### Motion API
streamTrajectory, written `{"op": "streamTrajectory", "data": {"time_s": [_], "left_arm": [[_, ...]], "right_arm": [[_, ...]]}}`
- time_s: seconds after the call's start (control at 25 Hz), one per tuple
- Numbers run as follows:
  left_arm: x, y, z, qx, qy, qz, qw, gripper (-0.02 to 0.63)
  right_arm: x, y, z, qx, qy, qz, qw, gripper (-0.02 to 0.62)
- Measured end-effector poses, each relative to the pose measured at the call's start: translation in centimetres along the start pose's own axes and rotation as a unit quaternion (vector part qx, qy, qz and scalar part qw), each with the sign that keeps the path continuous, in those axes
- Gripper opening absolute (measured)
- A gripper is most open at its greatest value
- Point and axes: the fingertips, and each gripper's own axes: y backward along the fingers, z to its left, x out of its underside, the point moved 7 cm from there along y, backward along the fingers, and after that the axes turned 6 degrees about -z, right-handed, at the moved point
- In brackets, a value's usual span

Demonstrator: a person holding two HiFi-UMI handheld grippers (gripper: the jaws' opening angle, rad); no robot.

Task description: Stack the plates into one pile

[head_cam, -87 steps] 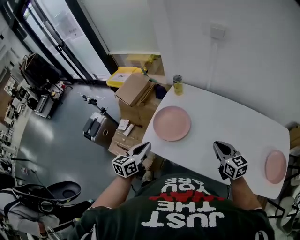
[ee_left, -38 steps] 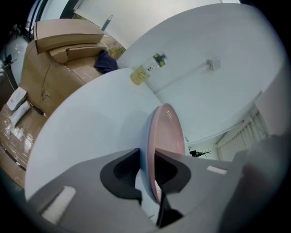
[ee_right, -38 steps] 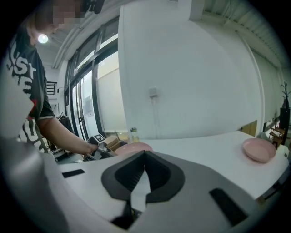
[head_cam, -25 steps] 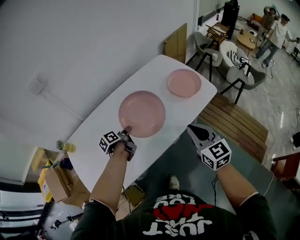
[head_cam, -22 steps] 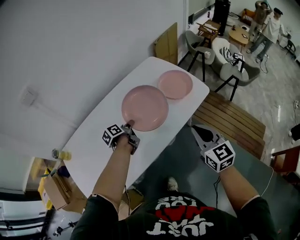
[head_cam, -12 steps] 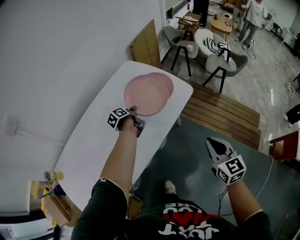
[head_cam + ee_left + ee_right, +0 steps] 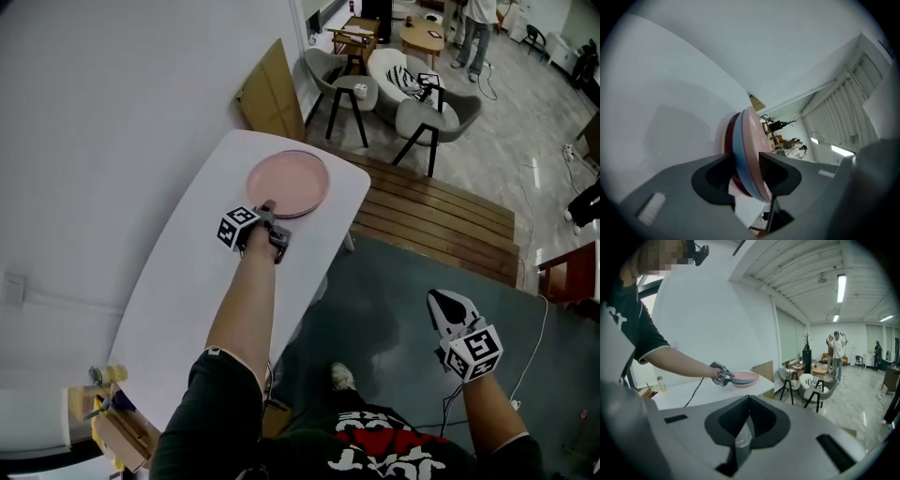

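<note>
A large pink plate with a pale blue underside lies on top of a smaller plate at the far end of the white table. In the head view the lower plate is almost wholly covered. My left gripper is at the large plate's near rim. Its jaws are opening, and the rim stands between them without being pressed. My right gripper hangs off the table over the grey floor, shut and empty. The right gripper view shows the pile far off to the left.
The pile sits close to the table's far end and right edge. Beyond it stand grey chairs and a leaning brown board. Wooden decking lies right of the table. A bottle stands at the near end. A person stands far off.
My left gripper carried the large plate along the table and set it over the small plate, and its jaws have widened. The right gripper stayed low beside me.
</note>
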Motion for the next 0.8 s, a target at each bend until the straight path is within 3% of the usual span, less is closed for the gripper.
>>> {"op": "streamTrajectory", "data": {"time_s": [0.12,0.24,0.36,0.44,0.56,0.68,0.8], "left_arm": [[0.8,0.9,-0.3,0.011,-0.033,0.033,0.9989,0.21],[1.3,4.1,0.3,0.022,-0.047,0.048,0.9975,0.216],[1.5,9.4,0.2,0.081,-0.065,0.058,0.9929,0.216],[1.5,14.2,-0.1,0.152,-0.091,0.068,0.9819,0.215],[0.3,22.6,0.3,0.235,-0.173,0.062,0.9546,0.213],[-1.7,29.7,2.2,0.279,-0.222,0.03,0.9338,0.204],[-3.0,34.2,3.8,0.295,-0.24,-0.008,0.9248,0.127]], "right_arm": [[-0.6,-0.7,0.1,-0.006,-0.001,-0.007,1.0,0.005],[-1.3,-1.5,1.2,-0.028,0.005,-0.011,1.0,0.005],[-2.3,-3.1,2.4,-0.056,0.011,-0.011,0.998,0.005],[-3.5,-4.9,3.7,-0.079,0.018,-0.011,0.997,0.005],[-6.2,-8.5,6.7,-0.119,0.04,-0.015,0.992,0.005],[-9.7,-12.3,9.7,-0.155,0.051,-0.024,0.986,0.005],[-13.0,-15.0,11.2,-0.175,0.065,-0.033,0.982,0.005]]}}
